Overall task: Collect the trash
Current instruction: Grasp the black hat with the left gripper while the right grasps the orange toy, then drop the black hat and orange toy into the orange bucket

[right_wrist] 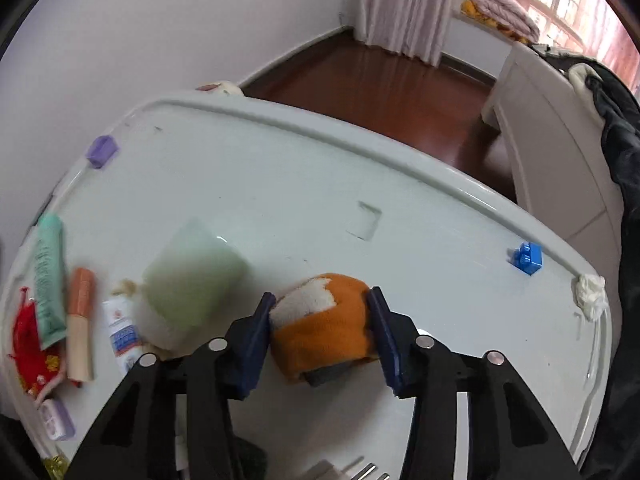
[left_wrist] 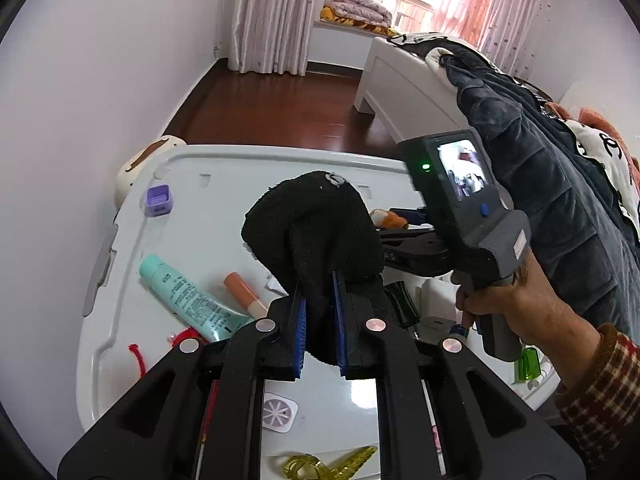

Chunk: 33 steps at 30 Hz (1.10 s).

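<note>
So: our left gripper [left_wrist: 320, 322] is clenched on a black fuzzy sock bundle [left_wrist: 316, 232], lifted clear above the white plastic bin lid [right_wrist: 280, 168]. Our right gripper [right_wrist: 320, 334] brackets an orange-and-white fleece sock ball [right_wrist: 320, 320] resting on that lid, pads at both flanks; firm squeeze we cannot confirm. We judge the ball light, soft, compressible and not slippery (fleece grips well), so take it across the middle. Blue toy brick [right_wrist: 527, 258] sits at the lid's far right rim.
</note>
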Each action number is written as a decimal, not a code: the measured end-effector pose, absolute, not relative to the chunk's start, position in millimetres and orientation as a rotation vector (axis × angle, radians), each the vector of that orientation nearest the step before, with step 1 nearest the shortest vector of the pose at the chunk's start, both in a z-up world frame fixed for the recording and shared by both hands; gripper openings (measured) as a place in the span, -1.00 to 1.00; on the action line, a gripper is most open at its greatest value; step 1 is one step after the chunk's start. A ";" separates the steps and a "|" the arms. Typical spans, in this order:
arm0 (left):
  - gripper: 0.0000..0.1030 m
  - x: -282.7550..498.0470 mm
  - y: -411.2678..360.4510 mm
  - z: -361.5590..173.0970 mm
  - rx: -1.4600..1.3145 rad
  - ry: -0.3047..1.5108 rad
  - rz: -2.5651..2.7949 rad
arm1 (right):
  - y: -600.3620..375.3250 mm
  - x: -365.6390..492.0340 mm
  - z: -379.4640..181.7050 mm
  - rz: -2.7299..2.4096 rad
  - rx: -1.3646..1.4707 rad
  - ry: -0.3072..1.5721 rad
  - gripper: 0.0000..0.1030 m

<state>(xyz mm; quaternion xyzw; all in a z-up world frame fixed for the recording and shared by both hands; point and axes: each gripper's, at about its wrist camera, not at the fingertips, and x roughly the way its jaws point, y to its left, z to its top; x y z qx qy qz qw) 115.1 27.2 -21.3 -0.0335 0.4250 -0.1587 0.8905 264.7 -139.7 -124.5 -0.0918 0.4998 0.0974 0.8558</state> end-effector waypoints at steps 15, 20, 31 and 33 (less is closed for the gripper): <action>-0.78 35.8 15.9 -5.8 -0.025 0.897 -0.473 | -164.0 95.9 -28.9 0.306 -0.072 0.919 -0.33; -0.78 -54.4 13.3 -36.9 0.014 1.039 -0.555 | -161.9 -25.1 -67.2 0.383 -0.021 1.078 -0.33; -0.74 -136.4 7.7 -119.2 0.085 1.341 -0.545 | -134.3 -130.3 -172.9 0.452 0.017 1.416 -0.19; -0.55 -140.5 7.0 -123.0 0.087 1.361 -0.542 | -132.7 -129.5 -179.0 0.436 0.013 1.440 0.26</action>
